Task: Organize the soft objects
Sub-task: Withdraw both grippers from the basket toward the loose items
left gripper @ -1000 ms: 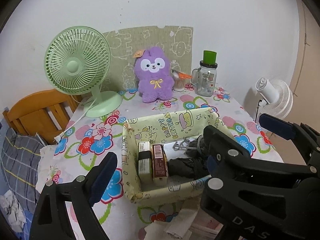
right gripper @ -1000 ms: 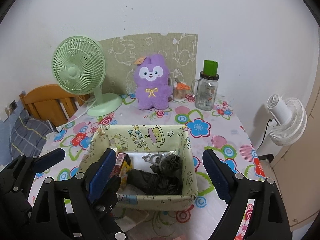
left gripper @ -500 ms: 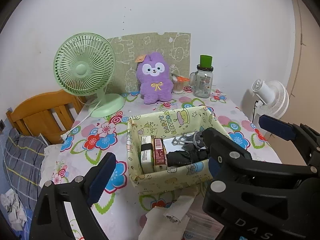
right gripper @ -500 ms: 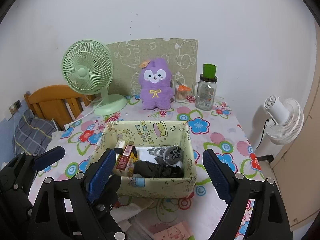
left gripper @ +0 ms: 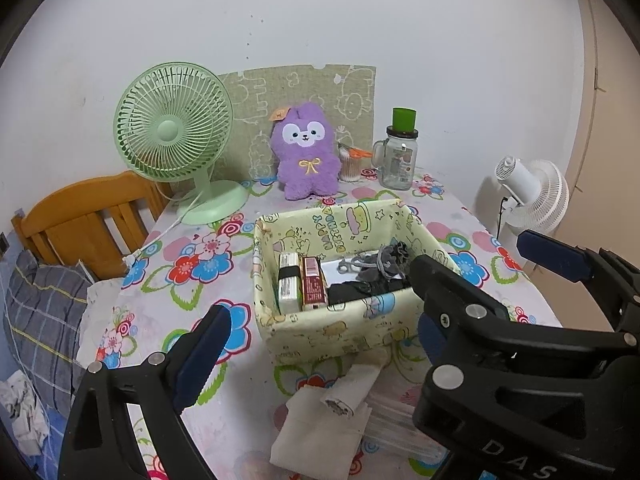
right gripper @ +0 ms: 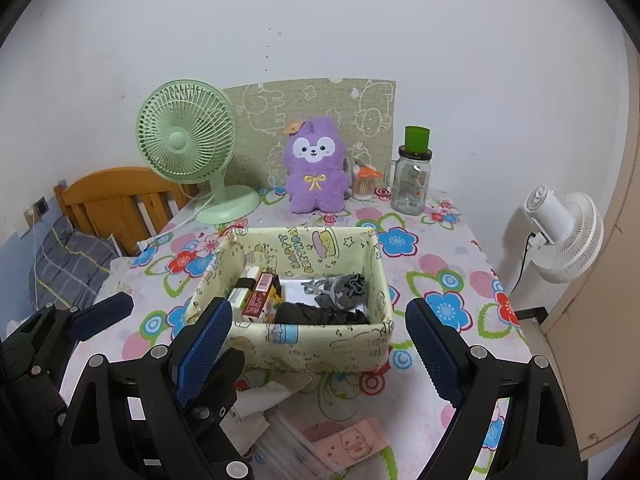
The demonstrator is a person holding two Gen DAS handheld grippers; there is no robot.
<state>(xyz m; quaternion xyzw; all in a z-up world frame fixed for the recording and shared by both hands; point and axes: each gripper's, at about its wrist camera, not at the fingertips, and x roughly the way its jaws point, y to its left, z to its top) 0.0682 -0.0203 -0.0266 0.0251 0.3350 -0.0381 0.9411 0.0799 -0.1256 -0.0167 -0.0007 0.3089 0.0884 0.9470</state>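
Note:
A pale yellow fabric basket (left gripper: pixel 344 332) (right gripper: pixel 320 350) stands mid-table. It holds small boxes (left gripper: pixel 304 286) (right gripper: pixel 258 294), a black folded cloth (right gripper: pixel 320 314) and a grey drawstring pouch (left gripper: pixel 384 260) (right gripper: pixel 346 286). A purple plush toy (left gripper: pixel 306 152) (right gripper: pixel 316 166) sits upright at the table's back. A folded beige cloth (left gripper: pixel 324 426) lies in front of the basket. My left gripper (left gripper: pixel 320 360) is open and empty, above the near table edge. My right gripper (right gripper: pixel 316 354) is open and empty, just before the basket.
A green desk fan (left gripper: pixel 176 136) (right gripper: pixel 188 140) stands back left, a glass jar with green lid (left gripper: pixel 398 156) (right gripper: pixel 412 180) back right. A wooden chair (left gripper: pixel 80 216) is left of the table, a white floor fan (right gripper: pixel 564 232) right. Flat packets (right gripper: pixel 344 442) lie at the front edge.
Both grippers have drawn back and up from the basket, so it looks smaller and farther. The cloth and packets at the front edge have come into view. Both stay open.

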